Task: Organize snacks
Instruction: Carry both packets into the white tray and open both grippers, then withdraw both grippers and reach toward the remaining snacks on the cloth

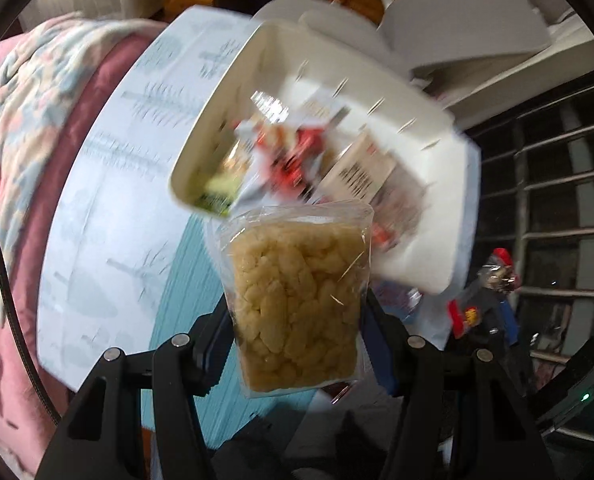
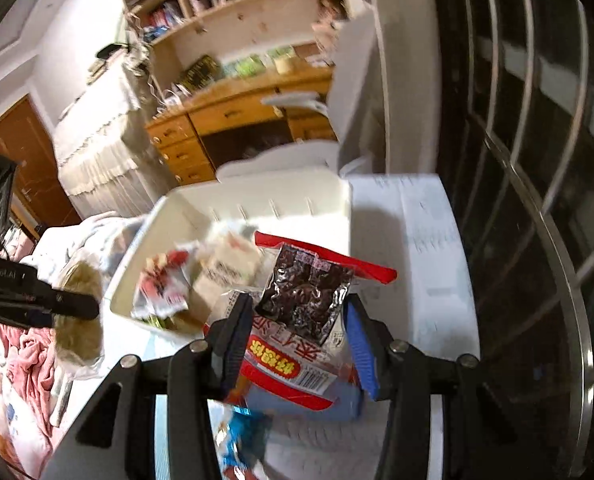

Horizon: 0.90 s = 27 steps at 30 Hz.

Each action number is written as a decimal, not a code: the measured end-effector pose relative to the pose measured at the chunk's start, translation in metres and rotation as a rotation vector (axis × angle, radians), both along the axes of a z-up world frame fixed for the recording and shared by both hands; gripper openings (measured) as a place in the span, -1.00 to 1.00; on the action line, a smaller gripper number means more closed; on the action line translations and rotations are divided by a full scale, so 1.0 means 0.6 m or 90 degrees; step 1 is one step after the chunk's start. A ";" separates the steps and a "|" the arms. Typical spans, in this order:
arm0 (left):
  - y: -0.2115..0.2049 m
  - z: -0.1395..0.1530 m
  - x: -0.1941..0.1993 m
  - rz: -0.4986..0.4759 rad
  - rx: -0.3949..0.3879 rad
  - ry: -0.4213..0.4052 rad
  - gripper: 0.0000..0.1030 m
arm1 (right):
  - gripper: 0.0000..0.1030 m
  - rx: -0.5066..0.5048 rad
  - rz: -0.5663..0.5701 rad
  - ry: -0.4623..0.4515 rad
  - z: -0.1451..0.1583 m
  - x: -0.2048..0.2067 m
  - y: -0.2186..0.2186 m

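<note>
Hand-held grippers clamping snack packets.

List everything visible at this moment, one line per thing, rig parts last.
white bin: one, white, on the table, holding several packets
puffed snack bag: one, clear with tan pieces, between the left gripper's fingers
dark snack packet: one, dark, glossy, between the right gripper's fingers
red and white packet: one, below the dark packet
tablecloth: one, pale with tree print
wooden desk: one, behind the table
blanket: one, pink patterned, left
left gripper: black, gripping the puffed bag
right gripper: black, blue pads, gripping the dark packet
</note>
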<state>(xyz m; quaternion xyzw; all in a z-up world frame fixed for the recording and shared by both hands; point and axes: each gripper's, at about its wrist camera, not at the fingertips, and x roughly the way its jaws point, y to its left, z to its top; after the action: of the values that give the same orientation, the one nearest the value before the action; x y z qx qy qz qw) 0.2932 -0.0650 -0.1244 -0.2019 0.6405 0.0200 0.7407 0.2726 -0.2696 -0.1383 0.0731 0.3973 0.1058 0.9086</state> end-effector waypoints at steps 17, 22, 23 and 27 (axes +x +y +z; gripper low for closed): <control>-0.067 0.047 0.062 -0.081 0.063 -0.170 0.65 | 0.31 0.029 0.042 0.005 -0.016 0.026 0.008; -0.066 0.036 0.037 -0.098 0.079 -0.160 0.65 | 0.31 0.033 0.044 0.000 -0.020 0.014 -0.004; -0.067 0.032 0.032 -0.102 0.077 -0.155 0.65 | 0.31 0.025 0.047 -0.002 -0.023 0.011 -0.007; -0.076 0.012 0.009 -0.120 0.065 -0.136 0.65 | 0.31 0.004 0.056 -0.008 -0.028 -0.006 -0.021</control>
<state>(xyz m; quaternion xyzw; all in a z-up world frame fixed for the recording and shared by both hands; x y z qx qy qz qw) 0.2989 -0.1106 -0.1170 -0.1038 0.5725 -0.0385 0.8124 0.2687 -0.2822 -0.1552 0.0574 0.3942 0.1474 0.9053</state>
